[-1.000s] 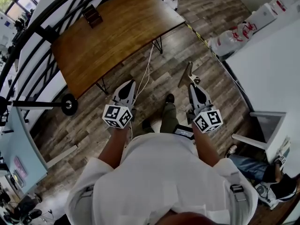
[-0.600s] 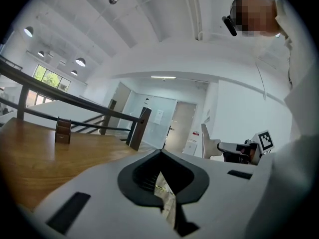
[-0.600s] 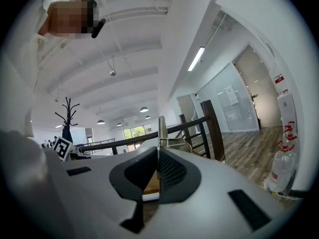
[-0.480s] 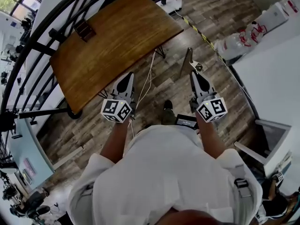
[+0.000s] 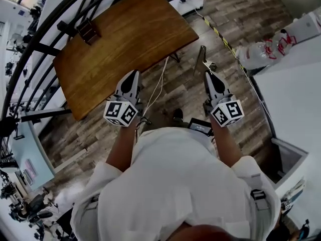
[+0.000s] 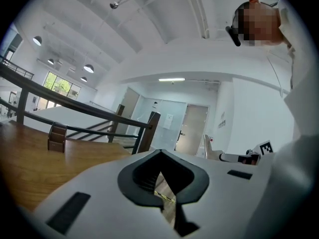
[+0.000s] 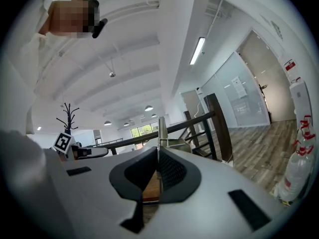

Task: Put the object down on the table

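My right gripper is shut on a thin flat grey piece that sticks out past its jaws, over the wood floor just right of the table's near corner. In the right gripper view the piece stands upright between the jaws. The brown wooden table lies ahead and to the left. My left gripper is shut with nothing in it, its tip at the table's near edge. It points over the tabletop in the left gripper view.
A small dark wooden box sits at the table's far side, also seen as box. A black railing runs behind the table. A white cable hangs down to the floor. A white counter and bagged bottles stand at right.
The person has stepped toward the table. Both grippers are now nearer its near edge, the left one reaching it. The right gripper still holds the flat piece.
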Motion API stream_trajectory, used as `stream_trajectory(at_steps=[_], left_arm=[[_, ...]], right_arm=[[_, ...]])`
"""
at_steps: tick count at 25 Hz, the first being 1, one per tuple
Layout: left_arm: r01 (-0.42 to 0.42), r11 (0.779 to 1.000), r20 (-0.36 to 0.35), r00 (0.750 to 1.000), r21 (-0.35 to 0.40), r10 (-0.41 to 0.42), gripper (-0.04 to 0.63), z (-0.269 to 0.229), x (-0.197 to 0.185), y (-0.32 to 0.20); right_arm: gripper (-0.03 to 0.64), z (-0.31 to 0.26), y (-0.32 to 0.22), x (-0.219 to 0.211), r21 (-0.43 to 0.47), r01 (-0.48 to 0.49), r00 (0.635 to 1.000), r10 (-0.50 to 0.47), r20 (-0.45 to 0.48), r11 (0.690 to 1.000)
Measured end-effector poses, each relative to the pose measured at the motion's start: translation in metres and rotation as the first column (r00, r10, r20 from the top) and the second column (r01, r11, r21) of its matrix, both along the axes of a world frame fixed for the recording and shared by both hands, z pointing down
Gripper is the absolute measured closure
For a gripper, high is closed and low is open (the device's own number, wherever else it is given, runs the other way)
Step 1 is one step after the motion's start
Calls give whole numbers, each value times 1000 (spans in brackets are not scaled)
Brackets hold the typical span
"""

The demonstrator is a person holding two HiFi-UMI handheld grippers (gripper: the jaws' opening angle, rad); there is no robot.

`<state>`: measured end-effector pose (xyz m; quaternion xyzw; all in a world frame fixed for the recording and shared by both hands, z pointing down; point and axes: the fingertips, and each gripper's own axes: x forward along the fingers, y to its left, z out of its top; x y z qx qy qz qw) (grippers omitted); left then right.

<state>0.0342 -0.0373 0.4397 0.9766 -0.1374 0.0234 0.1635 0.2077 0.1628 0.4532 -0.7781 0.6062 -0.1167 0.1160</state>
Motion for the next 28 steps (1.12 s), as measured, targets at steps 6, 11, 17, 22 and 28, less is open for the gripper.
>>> stream_trajectory(at_steps=[6, 11, 17, 22, 28], left_arm=[[32, 999, 17, 999, -41, -31, 581, 29, 23, -47], [31, 995, 11, 999, -94, -30, 581, 45, 56, -100], [52, 994, -15, 998, -91, -54, 581, 34, 89, -171], [118, 989, 5, 993, -91, -118, 581, 39, 86, -218], [237, 968, 27, 971, -81, -236, 581, 41, 72, -256]], right_arm=[[591, 25, -42, 25, -30, 18, 1000, -18, 17, 999], [591, 31, -98, 60, -59, 5, 999, -3, 40, 998], [591, 5, -186, 101, -60, 50, 998, -52, -30, 997], [591, -2, -254, 112, -45, 103, 993, -105, -50, 994], [591, -11, -320, 124, -39, 211, 976, -213, -51, 977]])
